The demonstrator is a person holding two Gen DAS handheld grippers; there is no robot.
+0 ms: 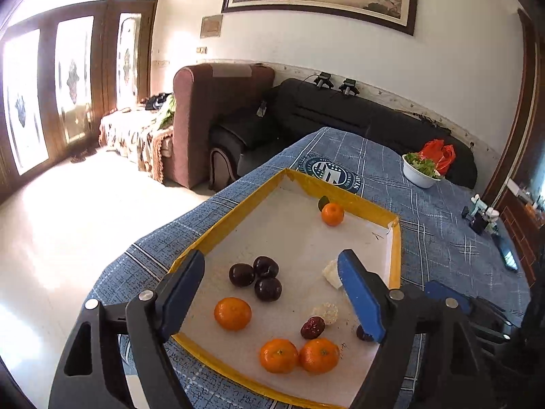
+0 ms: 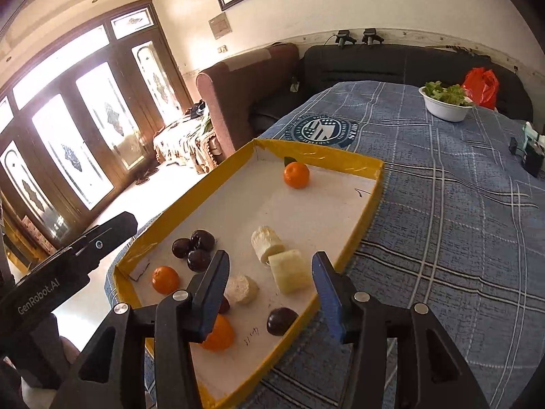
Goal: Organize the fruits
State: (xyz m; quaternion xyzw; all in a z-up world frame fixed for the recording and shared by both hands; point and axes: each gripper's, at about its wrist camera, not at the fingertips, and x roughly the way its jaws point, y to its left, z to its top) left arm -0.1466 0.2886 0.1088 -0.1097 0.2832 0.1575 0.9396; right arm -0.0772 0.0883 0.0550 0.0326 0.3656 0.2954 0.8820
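Fruits lie scattered in the yellow-rimmed tray (image 1: 395,259) on the blue plaid cloth (image 1: 429,204): we see three dark plums (image 1: 259,276) clustered together, two mandarins (image 1: 299,355) touching at the near edge, another mandarin (image 1: 232,313) beside the plums, and one mandarin (image 1: 332,214) alone by the far rim. Our left gripper (image 1: 272,301) hovers over the tray with its jaws spread wide and nothing between them. Our right gripper (image 2: 270,298) has its jaws apart too, pinching nothing, above pale cut chunks (image 2: 291,271) and a lone plum (image 2: 282,321).
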